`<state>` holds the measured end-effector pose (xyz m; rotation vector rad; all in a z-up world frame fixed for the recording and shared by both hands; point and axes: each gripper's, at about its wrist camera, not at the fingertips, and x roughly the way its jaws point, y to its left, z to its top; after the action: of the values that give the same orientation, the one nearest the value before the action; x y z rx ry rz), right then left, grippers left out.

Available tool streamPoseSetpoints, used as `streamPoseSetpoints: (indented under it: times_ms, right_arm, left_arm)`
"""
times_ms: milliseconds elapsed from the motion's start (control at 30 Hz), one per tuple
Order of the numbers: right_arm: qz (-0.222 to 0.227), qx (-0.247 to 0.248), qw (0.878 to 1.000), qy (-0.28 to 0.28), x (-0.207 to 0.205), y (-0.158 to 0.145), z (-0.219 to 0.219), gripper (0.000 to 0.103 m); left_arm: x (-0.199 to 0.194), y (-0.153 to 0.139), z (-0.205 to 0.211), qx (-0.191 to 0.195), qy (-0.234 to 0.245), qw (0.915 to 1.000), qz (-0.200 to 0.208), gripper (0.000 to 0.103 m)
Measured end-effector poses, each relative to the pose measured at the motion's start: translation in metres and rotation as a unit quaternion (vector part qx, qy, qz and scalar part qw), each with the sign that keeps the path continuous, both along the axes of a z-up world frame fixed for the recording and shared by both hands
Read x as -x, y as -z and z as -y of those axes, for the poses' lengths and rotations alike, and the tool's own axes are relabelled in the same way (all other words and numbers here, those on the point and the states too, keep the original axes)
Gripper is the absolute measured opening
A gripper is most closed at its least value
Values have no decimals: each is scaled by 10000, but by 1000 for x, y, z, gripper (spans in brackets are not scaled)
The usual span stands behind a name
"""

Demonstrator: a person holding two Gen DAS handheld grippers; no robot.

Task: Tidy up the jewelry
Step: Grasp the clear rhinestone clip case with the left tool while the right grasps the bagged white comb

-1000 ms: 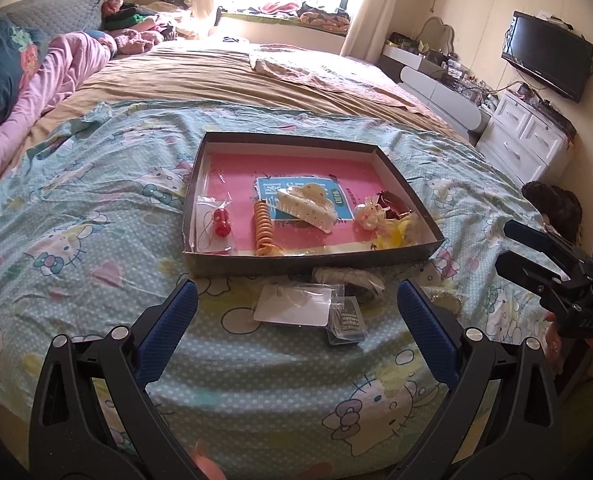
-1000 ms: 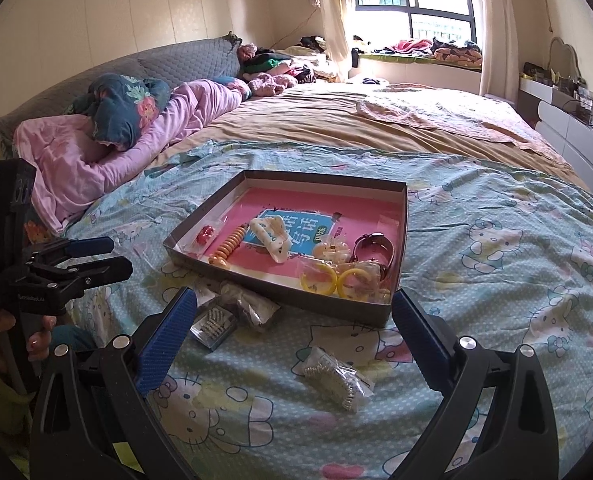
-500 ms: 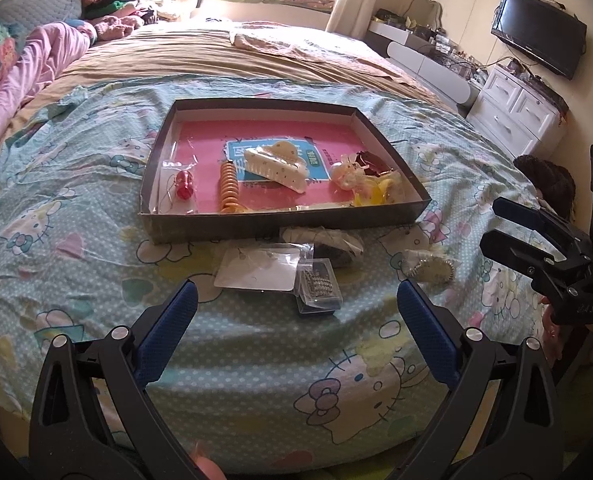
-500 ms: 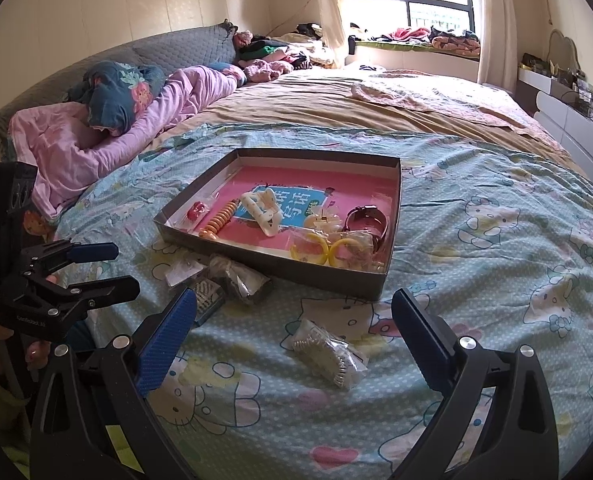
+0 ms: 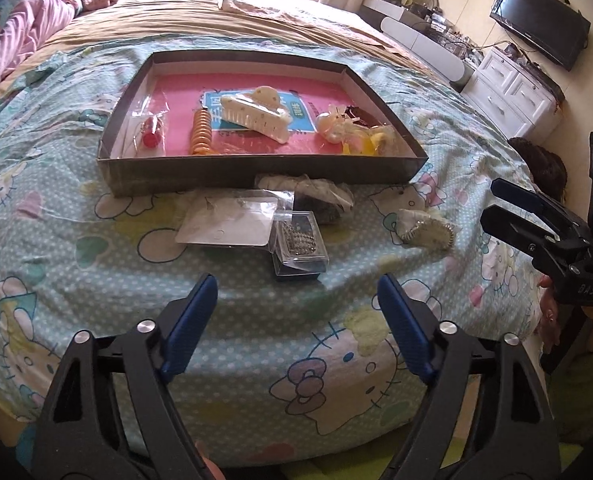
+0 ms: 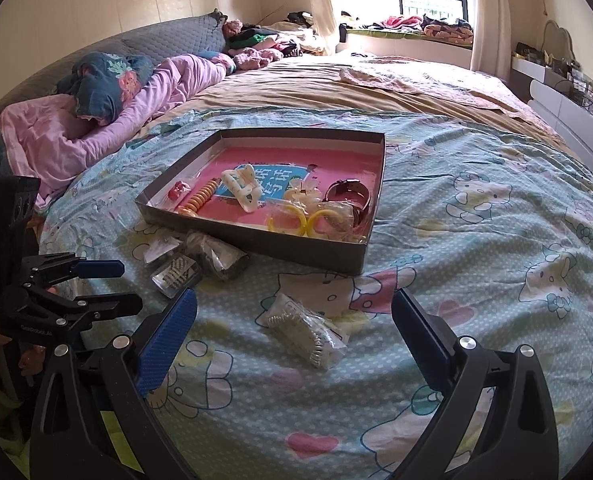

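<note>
A shallow dark box (image 5: 256, 172) with a pink floor lies on the bed and holds a white hair claw (image 5: 256, 114), an orange spiral tie (image 5: 201, 132), a red item (image 5: 150, 136) and yellow pieces (image 6: 296, 220). In front of it lie a white card in plastic (image 5: 226, 222), a clear case of studs (image 5: 301, 240), a bagged dark item (image 5: 320, 196) and a bagged silver coil (image 5: 424, 230), also in the right wrist view (image 6: 308, 330). My left gripper (image 5: 296, 312) is open and empty just short of the case. My right gripper (image 6: 294, 320) is open around the coil bag.
The bed has a Hello Kitty sheet (image 5: 96, 280). Pink bedding and pillows (image 6: 96, 120) lie at the head. White drawers (image 5: 512, 92) and a TV (image 5: 540, 40) stand to the right of the bed. The bed's front edge is right under both grippers.
Both grippers have moved forward and down toward the loose items in front of the box. The left gripper's fingers have narrowed a little. Nothing on the bed has moved.
</note>
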<state>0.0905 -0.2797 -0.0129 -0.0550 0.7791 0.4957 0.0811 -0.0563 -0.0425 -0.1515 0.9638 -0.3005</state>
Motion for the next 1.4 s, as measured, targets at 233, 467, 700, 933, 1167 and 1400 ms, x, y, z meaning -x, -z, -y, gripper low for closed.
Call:
streamPoseSetpoints:
  times_ms: [233, 467, 700, 933, 1167, 1400]
  right_arm:
    - [-177, 137, 9997, -5, -3, 19, 4, 97]
    - [-502, 47, 9987, 35, -14, 42, 2, 84]
    - [-663, 121, 9977, -47, -25, 59, -6, 74]
    - [-423, 498, 9976, -223, -19, 67, -22, 62]
    - [-280, 502, 9977, -352, -12, 65, -25, 47]
    - [-282, 331, 9983, -391, -7, 55, -24, 45]
  left_arm:
    - [-6, 8, 2, 55, -72, 9999, -54, 50]
    - [-13, 13, 6, 50, -153, 9998, -69, 47]
    - [-19, 18, 8, 27, -280, 9995, -110, 47]
    - [-28, 22, 10, -2, -378, 9992, -114, 48]
    - [-35, 26, 23, -240, -281, 9993, -56, 46]
    - [-28, 25, 29, -454, -39, 9989, 94, 25]
